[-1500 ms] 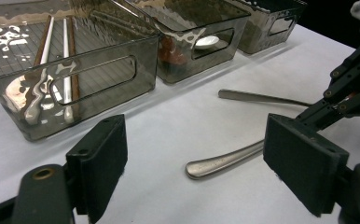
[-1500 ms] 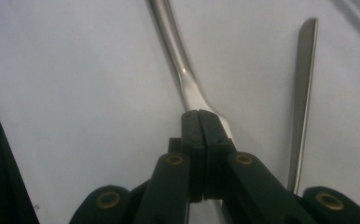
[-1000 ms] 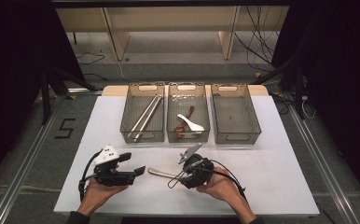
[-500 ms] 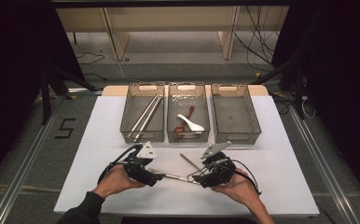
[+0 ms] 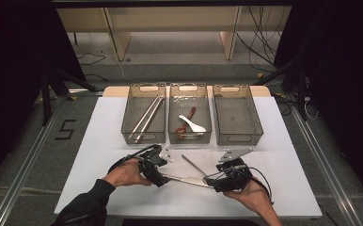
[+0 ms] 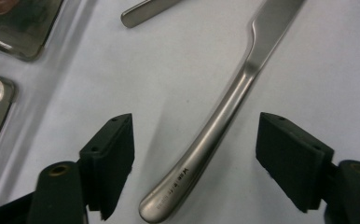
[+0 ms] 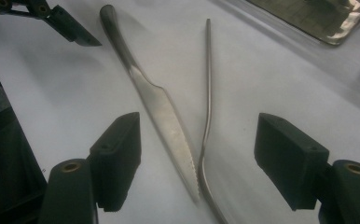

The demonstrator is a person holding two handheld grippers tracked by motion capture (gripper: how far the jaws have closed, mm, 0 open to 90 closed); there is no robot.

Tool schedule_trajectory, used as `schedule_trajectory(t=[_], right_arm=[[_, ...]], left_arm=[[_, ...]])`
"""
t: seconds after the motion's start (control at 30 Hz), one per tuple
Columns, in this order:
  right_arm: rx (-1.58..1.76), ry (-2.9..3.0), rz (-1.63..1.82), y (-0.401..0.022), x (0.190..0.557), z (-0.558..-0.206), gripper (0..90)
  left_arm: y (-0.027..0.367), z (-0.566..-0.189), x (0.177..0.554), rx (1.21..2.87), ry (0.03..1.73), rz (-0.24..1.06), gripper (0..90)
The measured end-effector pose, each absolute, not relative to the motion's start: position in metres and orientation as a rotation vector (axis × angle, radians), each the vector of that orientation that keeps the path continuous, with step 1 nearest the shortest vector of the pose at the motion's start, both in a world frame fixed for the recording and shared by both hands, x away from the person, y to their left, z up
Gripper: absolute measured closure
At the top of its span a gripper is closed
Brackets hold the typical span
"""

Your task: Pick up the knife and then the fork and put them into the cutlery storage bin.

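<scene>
The knife [image 5: 185, 179] lies flat on the white desk [image 5: 99, 141], between the two tools and in front of the three trays. Its handle end sits between the jaws of the left tool [image 6: 194, 163], which have just been closing but stand clear of the steel on both sides, so the tool is released. The blade tip lies between the jaws of the right tool [image 7: 199, 161], which have just been opening and also touch nothing. A fork [image 7: 207, 93] lies beside the knife, its head close against the blade tip, its handle angling away toward the middle tray [image 5: 189, 90]. That tray holds a white spoon [image 5: 192, 124]; the left tray [image 5: 144, 89] holds two long metal pieces; the right tray [image 5: 237, 92] sits beside them.
</scene>
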State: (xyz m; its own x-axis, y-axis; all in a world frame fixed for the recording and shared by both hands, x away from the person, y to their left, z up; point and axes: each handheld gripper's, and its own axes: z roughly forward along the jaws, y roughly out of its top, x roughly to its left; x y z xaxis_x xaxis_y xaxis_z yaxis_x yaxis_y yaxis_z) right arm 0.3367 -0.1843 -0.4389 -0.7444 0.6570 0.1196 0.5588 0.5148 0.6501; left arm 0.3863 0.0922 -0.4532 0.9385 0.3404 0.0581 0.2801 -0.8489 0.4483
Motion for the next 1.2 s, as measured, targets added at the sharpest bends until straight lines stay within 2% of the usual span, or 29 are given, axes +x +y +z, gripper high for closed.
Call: schedule_trajectory(t=[0.37, 0.53, 0.77, 1.2], right_arm=[[1.072, 2.602, 1.050, -0.188, 0.336, -0.439, 32.7], [1.078, 2.604, 1.054, -0.188, 0.336, -0.439, 32.9], [1.077, 2.602, 1.060, -0.189, 0.336, -0.440, 33.3], [1.102, 2.588, 1.070, -0.193, 0.337, -0.439, 34.1]], left_arm=[[0.082, -0.464, 0.393, 2.801, 0.342, 0.135, 43.1], [0.079, -0.462, 0.392, 2.829, 0.294, 0.088, 56.3], [0.073, -0.459, 0.386, 2.900, 0.210, 0.086, 68.1], [0.074, -0.459, 0.378, 2.921, 0.014, 0.058, 77.0]])
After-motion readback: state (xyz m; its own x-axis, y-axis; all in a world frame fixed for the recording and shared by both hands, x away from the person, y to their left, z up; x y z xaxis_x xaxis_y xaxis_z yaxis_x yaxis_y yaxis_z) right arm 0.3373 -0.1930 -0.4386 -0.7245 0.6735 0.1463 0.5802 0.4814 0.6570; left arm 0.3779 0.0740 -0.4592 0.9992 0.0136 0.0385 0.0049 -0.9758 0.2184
